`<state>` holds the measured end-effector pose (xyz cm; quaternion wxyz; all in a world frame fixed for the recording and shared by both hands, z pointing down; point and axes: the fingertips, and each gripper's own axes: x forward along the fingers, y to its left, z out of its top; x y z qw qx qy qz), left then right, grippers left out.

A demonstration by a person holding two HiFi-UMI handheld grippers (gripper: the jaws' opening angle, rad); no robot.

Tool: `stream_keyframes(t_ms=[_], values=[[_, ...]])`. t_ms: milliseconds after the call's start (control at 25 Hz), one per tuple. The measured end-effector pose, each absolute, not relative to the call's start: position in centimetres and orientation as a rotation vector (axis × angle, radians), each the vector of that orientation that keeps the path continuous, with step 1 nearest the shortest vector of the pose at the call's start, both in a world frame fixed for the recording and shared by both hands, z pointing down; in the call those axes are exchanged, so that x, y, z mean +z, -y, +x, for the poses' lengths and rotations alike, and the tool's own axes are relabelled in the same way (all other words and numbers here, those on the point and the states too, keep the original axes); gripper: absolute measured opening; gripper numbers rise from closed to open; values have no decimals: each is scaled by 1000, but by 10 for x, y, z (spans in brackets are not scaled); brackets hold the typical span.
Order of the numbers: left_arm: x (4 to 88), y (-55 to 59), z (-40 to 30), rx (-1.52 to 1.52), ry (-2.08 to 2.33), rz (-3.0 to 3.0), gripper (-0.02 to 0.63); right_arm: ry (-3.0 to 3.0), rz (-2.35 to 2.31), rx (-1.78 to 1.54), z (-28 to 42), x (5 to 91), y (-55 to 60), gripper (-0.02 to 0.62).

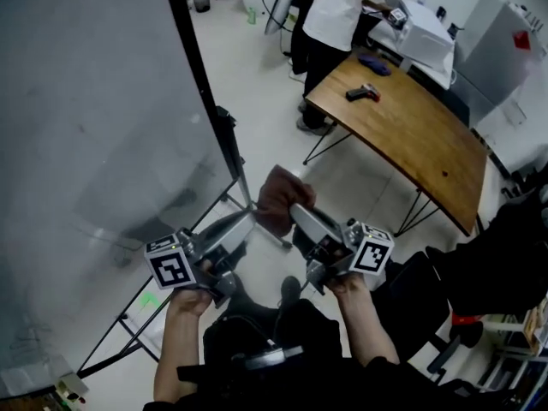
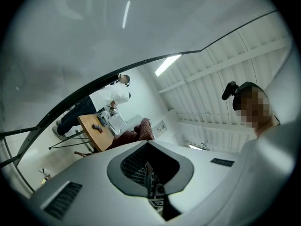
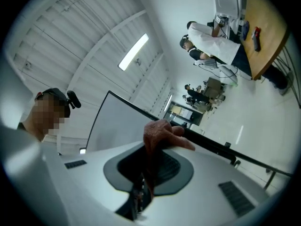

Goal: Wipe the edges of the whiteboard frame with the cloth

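One cloth [image 1: 281, 195], reddish-brown, crumpled, clamped in my right gripper's [image 1: 297, 212] jaws. Left gripper's [image 1: 247, 223] jaws together, empty.

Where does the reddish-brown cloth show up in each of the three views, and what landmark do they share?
Head view: reddish-brown cloth at centre, at the tip of the right gripper.
Left gripper view: cloth lower centre-left, just past the jaws.
Right gripper view: cloth at centre, clamped between that gripper's jaws.
Shared landmark: the brown wooden table.
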<state>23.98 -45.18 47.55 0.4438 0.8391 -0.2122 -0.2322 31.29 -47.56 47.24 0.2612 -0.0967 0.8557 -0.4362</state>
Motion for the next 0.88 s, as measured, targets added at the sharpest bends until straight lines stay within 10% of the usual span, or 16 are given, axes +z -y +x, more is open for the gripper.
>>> stream_keyframes(t_ms=[880], values=[[444, 380, 253, -630, 767, 2118, -14, -2354, 64, -1180, 325, 440, 408, 40]])
